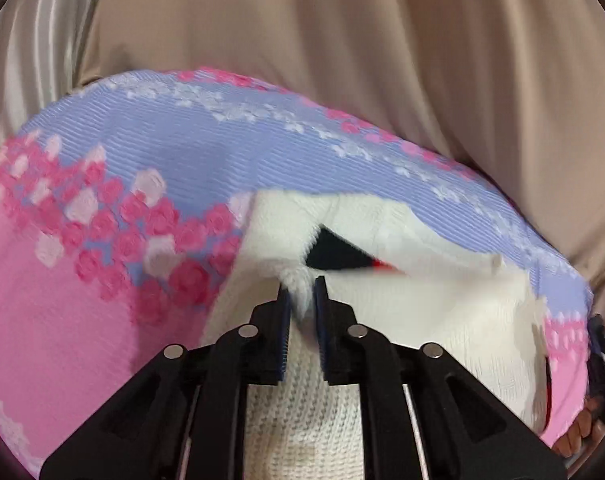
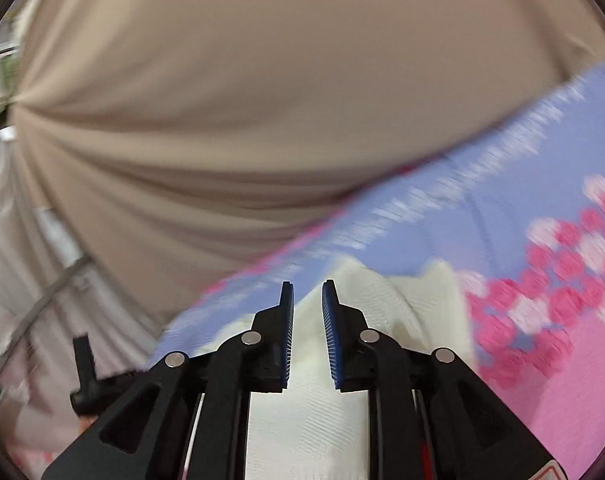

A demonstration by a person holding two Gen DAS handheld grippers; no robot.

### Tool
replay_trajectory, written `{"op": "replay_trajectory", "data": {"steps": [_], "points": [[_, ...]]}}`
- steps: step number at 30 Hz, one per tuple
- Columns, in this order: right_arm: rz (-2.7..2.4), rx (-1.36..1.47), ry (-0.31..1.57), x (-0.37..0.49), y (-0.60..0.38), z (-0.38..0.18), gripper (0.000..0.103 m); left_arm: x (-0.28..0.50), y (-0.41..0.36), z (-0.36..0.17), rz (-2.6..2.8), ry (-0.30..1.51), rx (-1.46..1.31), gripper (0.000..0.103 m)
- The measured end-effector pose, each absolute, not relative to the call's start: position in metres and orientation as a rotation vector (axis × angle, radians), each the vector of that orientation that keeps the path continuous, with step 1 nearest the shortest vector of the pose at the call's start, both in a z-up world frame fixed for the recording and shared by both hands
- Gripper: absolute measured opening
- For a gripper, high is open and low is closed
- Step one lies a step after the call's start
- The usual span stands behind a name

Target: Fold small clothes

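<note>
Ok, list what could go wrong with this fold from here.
1. The left gripper pinches only a small tuft of the white knit garment; it could slip free.
2. The right gripper has white fabric between its fingers, but whether it clamps is unclear, so that side may drop.
3. Both views are motion-blurred; fast movement could drag the garment askew on the pink and lilac mat.

The white knitted garment (image 1: 442, 312) lies on the pink-and-lilac patterned textured cloth (image 1: 150, 152), which spreads out to both sides of it. Behind the cloth hangs the beige draped fabric (image 1: 382, 40). The left claw (image 1: 301, 286) pinches the garment's edge; the right claw (image 2: 307, 292) sits over the garment (image 2: 302, 420).
</note>
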State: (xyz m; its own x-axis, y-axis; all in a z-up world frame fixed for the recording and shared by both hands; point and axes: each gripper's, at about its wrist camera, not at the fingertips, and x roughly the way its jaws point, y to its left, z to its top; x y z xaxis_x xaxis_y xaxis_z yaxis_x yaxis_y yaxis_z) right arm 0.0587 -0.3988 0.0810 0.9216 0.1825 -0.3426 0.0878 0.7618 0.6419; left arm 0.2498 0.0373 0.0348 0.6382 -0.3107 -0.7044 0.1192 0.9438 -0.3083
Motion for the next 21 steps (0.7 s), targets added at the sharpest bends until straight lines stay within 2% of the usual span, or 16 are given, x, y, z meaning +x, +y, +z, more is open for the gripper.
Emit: {"op": "replay_trajectory", "data": {"steps": [2, 3, 4, 9, 11, 13, 19, 20, 21], "points": [[0.025, 0.620, 0.440, 0.045, -0.391, 0.081, 0.035, 0.227, 0.044, 0.040, -0.275, 0.769, -0.224, 0.033], [-0.002, 0.571, 0.459, 0.039, -0.387, 0.077, 0.050, 0.220, 0.045, 0.042, -0.285, 0.744, -0.211, 0.050], [-0.028, 0.517, 0.476, 0.036, -0.382, 0.076, 0.057, 0.214, 0.044, 0.045, -0.296, 0.715, -0.187, 0.061], [-0.035, 0.414, 0.642, 0.077, -0.367, 0.060, 0.063, 0.221, 0.020, 0.043, -0.313, 0.725, -0.070, 0.063], [-0.059, 0.395, 0.695, 0.093, -0.364, 0.046, 0.063, 0.208, 0.019, 0.049, -0.347, 0.659, -0.052, 0.064], [-0.069, 0.395, 0.739, 0.106, -0.364, 0.034, 0.063, 0.199, 0.019, 0.051, -0.327, 0.621, -0.029, 0.084], [-0.065, 0.514, 0.777, 0.126, -0.374, 0.019, 0.061, 0.242, 0.016, 0.033, -0.182, 0.685, 0.016, 0.081], [-0.043, 0.540, 0.778, 0.128, -0.374, 0.019, 0.056, 0.253, 0.018, 0.030, -0.173, 0.713, -0.017, 0.077], [-0.032, 0.562, 0.784, 0.130, -0.374, 0.019, 0.036, 0.262, 0.019, 0.028, -0.174, 0.738, -0.048, 0.061]]}}
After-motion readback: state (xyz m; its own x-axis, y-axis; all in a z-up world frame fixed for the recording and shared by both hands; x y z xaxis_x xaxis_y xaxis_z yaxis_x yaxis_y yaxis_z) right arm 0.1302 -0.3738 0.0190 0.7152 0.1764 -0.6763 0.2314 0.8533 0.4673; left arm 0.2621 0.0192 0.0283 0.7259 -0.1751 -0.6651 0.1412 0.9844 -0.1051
